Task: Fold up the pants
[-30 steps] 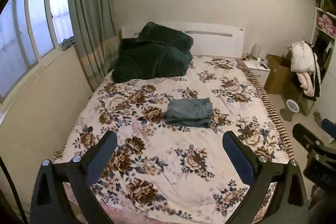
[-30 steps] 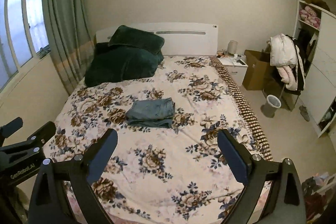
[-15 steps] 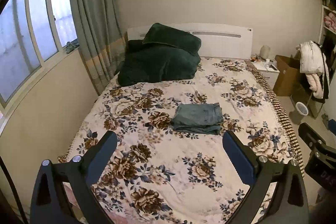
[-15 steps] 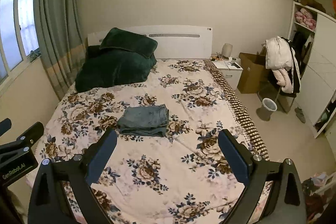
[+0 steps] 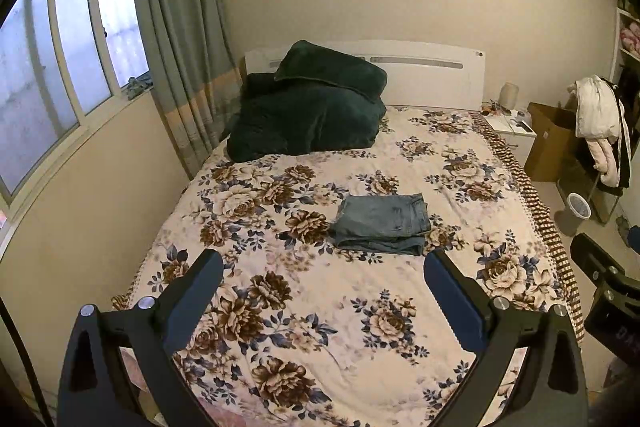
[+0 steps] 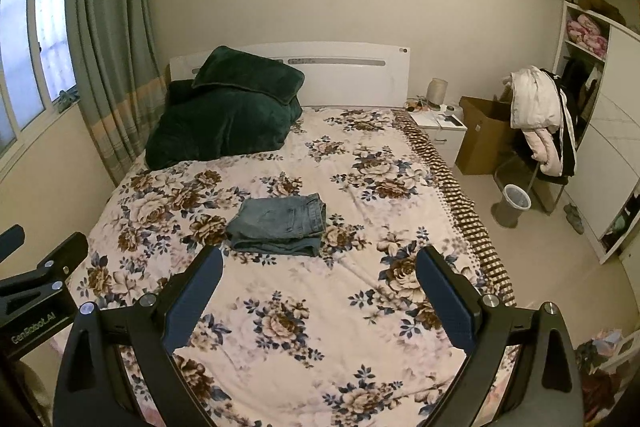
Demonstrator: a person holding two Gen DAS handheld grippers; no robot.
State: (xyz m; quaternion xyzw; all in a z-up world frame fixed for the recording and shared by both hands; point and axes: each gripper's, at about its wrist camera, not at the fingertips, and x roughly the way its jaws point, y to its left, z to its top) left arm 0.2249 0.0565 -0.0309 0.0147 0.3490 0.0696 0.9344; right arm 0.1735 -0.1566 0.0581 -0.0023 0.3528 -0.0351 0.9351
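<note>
Lay folded into a compact blue denim pants stack at mid floral-quilted bed, below the dark green plush blanket. Hovered wide open and empty, well short: left claw, right claw.

The flowered bed is bare and flat all around the folded jeans. The big green blanket pile blocks the head end. A wall closes one side; a nightstand stands at the other.
</note>
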